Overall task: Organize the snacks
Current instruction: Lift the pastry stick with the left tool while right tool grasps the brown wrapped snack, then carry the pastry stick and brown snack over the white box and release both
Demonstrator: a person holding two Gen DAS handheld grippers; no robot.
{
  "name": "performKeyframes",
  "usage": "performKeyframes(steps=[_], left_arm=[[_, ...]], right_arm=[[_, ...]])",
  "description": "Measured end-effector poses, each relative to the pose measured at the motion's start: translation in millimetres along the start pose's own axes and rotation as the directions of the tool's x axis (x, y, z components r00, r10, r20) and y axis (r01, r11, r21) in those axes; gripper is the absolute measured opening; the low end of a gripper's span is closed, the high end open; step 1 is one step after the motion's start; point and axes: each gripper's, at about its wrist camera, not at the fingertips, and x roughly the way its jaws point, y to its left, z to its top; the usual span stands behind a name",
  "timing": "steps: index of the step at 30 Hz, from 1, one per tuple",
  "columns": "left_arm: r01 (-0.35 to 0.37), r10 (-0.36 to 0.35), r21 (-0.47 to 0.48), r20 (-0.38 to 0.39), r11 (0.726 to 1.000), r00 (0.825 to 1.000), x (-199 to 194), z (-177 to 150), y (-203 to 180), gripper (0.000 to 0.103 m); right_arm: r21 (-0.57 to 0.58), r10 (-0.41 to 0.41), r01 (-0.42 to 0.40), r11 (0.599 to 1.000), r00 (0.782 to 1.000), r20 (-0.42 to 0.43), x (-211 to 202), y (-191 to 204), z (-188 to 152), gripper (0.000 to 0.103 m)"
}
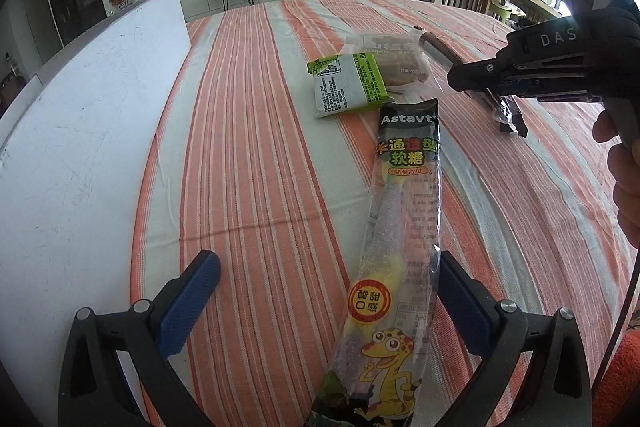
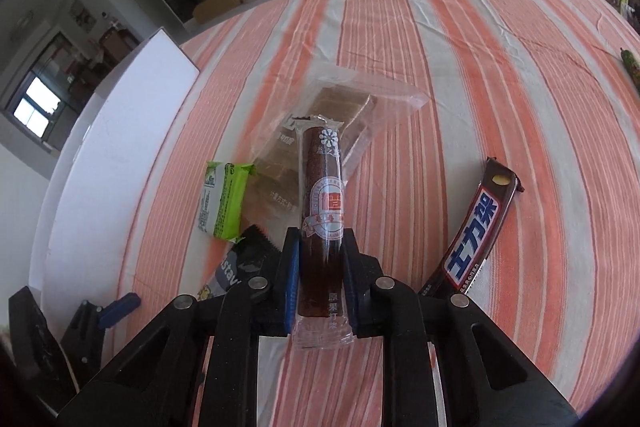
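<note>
Right hand-held gripper (image 2: 320, 259) pinches brown fruit roll (image 2: 323, 187); left hand-held gripper (image 1: 326, 295) stands spread around gummy packet (image 1: 394, 247) on table (image 1: 260, 147).

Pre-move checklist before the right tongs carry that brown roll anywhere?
1. Right tongs shut on the brown fruit roll: ok.
2. Grip centred on the roll: not ok, pads sit near its lower end.
3. Roll lifted off the striped tablecloth: cannot tell.
4. Left tongs open, not gripping: ok; gecko gummy pack lies between the fingers.
5. Chocolate bar apart from the right tongs: ok.
6. Drop-off spot identified: cannot tell; only a white board stands at the left.
</note>
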Motion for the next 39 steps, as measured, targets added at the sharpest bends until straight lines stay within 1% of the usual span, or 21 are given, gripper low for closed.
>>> performKeyframes(steps=[4,7,9,10,12,13,14,15,16,17,18,19,21,22,24,25,29,37,38,39], left_arm=[[0.000,0.000,0.000,0.000,1.000,1.000,0,0,0,0.103],[0.000,0.000,0.000,0.000,1.000,1.000,0,0,0,0.103],[-0.001,0.001,0.000,0.000,1.000,1.000,0,0,0,0.103],[-0.001,0.001,0.000,0.000,1.000,1.000,0,0,0,0.103],[0.000,0.000,0.000,0.000,1.000,1.000,0,0,0,0.103],[0.000,0.000,0.000,0.000,1.000,1.000,0,0,0,0.103],[0.000,0.000,0.000,0.000,1.000,1.000,0,0,0,0.103],[0.000,0.000,0.000,0.000,1.000,1.000,0,0,0,0.103],[0.001,-0.001,0.000,0.001,1.000,1.000,0,-1,1,0.103],[0.001,-0.001,0.000,0.001,1.000,1.000,-1,-1,1,0.103],[0.000,0.000,0.000,0.001,1.000,1.000,-1,-1,1,0.103],[0.000,0.000,0.000,0.001,1.000,1.000,0,-1,1,0.103],[0.000,0.000,0.000,0.001,1.000,1.000,0,-1,1,0.103],[0.000,0.000,0.000,0.001,1.000,1.000,0,-1,1,0.103],[0.000,0.000,0.000,0.001,1.000,1.000,0,-1,1,0.103],[0.000,0.000,0.000,0.001,1.000,1.000,0,-1,1,0.103],[0.000,0.000,0.000,0.001,1.000,1.000,0,-1,1,0.103],[0.000,0.000,0.001,-0.003,1.000,1.000,-1,-1,0,0.103],[0.001,-0.001,0.003,-0.019,1.000,1.000,-1,0,0,0.103],[0.008,-0.008,0.011,-0.054,1.000,0.999,-2,0,-2,0.103]], right_arm=[[0.027,0.018,-0.019,0.999,0.999,0.041,-32,3,-26,0.020],[0.051,-0.024,0.021,0.998,0.998,0.050,-58,3,-60,0.020],[0.076,-0.080,0.076,0.994,0.996,0.048,-70,4,-87,0.020],[0.087,-0.130,0.126,0.988,0.991,0.042,-71,4,-99,0.020],[0.077,-0.271,0.268,0.960,0.962,0.035,-65,5,-116,0.020],[0.063,-0.308,0.305,0.950,0.950,0.044,-60,6,-122,0.021],[0.051,-0.332,0.330,0.943,0.942,0.049,-55,6,-126,0.025],[0.040,-0.341,0.339,0.940,0.937,0.079,-53,6,-128,0.027],[0.033,-0.357,0.355,0.934,0.929,0.097,-55,6,-129,0.043],[0.044,-0.365,0.363,0.931,0.927,0.082,-55,4,-129,0.073],[0.061,-0.359,0.355,0.933,0.930,0.079,-56,0,-129,0.076],[0.063,-0.341,0.336,0.940,0.937,0.081,-58,-3,-129,0.075],[0.006,-0.309,0.310,0.951,0.948,0.069,-55,-6,-127,0.077],[-0.038,-0.309,0.311,0.950,0.949,0.057,-53,-4,-128,0.077],[-0.125,-0.328,0.331,0.935,0.944,0.041,-50,3,-132,0.077],[-0.156,-0.341,0.342,0.926,0.939,0.039,-47,6,-135,0.081],[-0.128,-0.349,0.351,0.928,0.936,0.037,-47,1,-135,0.090],[-0.115,-0.355,0.357,0.927,0.934,0.042,-49,-1,-136,0.091],[-0.115,-0.355,0.357,0.927,0.934,0.041,-49,-1,-136,0.091],[-0.113,-0.354,0.356,0.927,0.934,0.037,-49,-2,-135,0.091]])
